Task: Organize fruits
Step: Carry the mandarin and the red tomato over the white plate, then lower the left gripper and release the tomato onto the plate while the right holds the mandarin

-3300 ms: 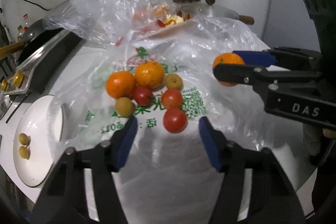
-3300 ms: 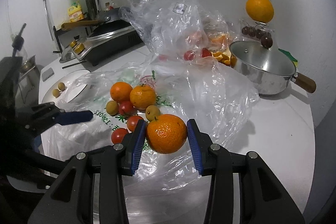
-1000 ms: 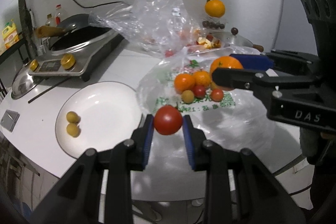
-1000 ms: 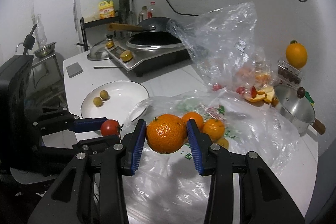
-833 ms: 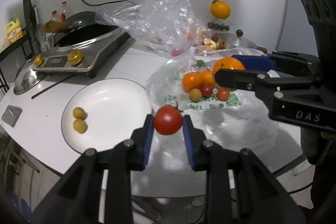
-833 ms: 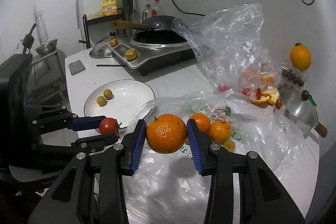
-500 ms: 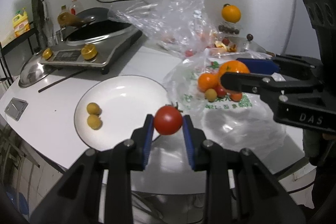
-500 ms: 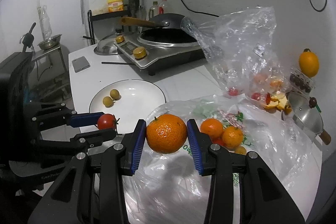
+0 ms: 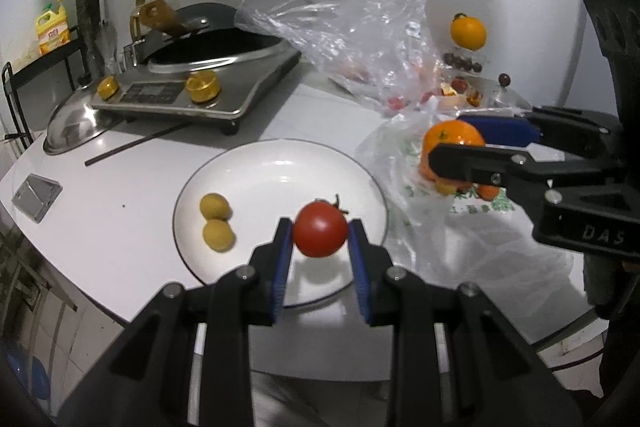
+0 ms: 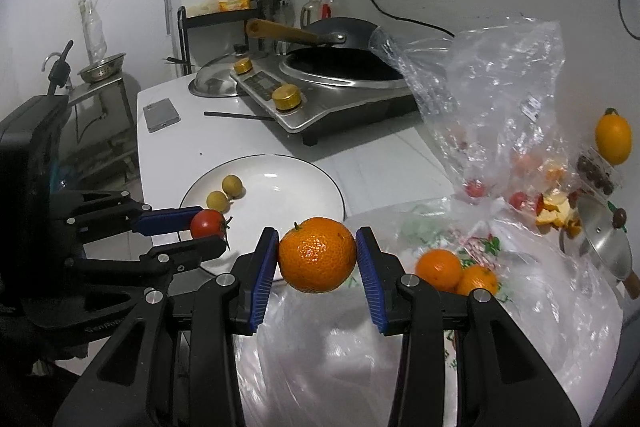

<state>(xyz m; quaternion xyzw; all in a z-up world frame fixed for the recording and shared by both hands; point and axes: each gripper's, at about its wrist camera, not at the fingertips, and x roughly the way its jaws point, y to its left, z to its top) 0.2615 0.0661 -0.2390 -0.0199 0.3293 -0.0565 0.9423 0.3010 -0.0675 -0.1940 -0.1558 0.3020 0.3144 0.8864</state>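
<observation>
We see a white bench [image 9: 120, 227] carrying, from largest to smallest, a steel induction cooker [image 9: 200, 91] with a dark pan [image 10: 340, 27] at the back, a crumpled clear plastic bag [image 9: 360, 27] beside it, and a second printed plastic bag [image 10: 500, 327] spread flat at the right. Near the bench's front edge lies a round white plate [image 9: 260, 179] with a thin dark rim.

Above the plate's near portion, the left tongs [image 9: 320, 243] are clenched on a red tomato [image 9: 320, 234], its stem pointing up and to the right; the blue pads press both sides of it. To their right, the right tongs [image 10: 317, 257] grip a mandarin orange [image 10: 317, 254] over the flat bag's edge, just beside the plate rim.

Two more oranges [image 10: 438, 269] rest touching each other on the printed bag. On the plate's left half, two small yellow fruits [image 9: 216, 207] lie side by side, touching. A small grey phone [image 10: 161, 114] lies on the bench's far left corner, well apart from the plate.
</observation>
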